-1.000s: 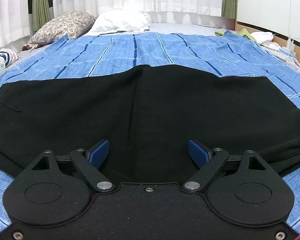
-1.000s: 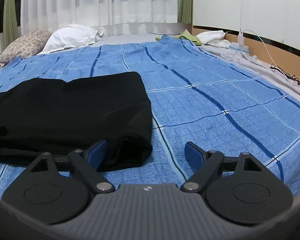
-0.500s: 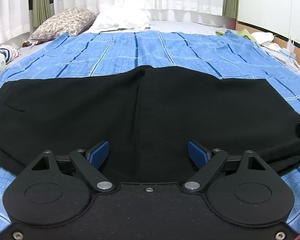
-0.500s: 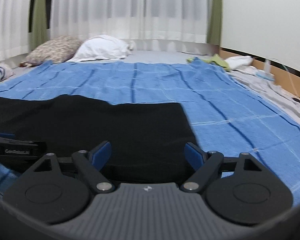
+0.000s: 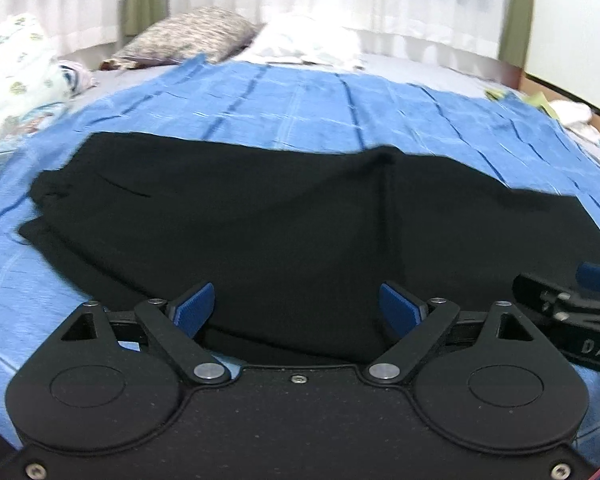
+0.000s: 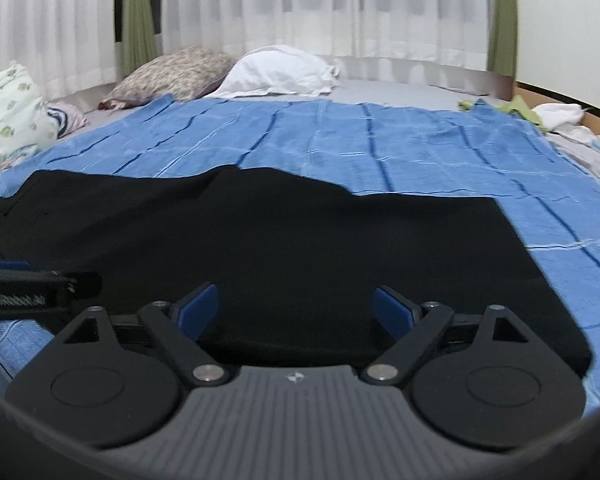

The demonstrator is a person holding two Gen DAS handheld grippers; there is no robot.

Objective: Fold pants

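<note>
The black pants [image 5: 284, 216] are lying spread flat on the blue blanket [image 5: 340, 104] of the bed, with the near edge running just in front of both tools. Compared with one second ago, both views are swinging to the left. In the right wrist view the right hand-held gripper [image 6: 296, 306] was looking mostly at bare blanket beside the right end of the pants; now it is standing over the cloth, with the dark fabric filling the space between its blue fingertips [image 6: 198, 306]. In the left wrist view the left hand-held gripper [image 5: 298, 306] is showing more of the left end of the pants, where the corner [image 5: 44, 200] looks a little rumpled, and the picture is blurred from motion.

Both hand-held grippers are wide apart and are holding nothing. The other tool is appearing at the edge of each view, so the two are now close side by side along the near edge.

I judge that the person is lining up both tools on the near edge, probably to pinch it at two places and carry it over for a fold. The fold itself is not yet begun. The next grasp is needing care: the cloth is thin and may have two layers, so a shallow pinch could take only the top one.

At the head of the bed a patterned pillow [image 6: 172, 74] and a white pillow [image 6: 280, 70] are lying well apart from the pants.
</note>
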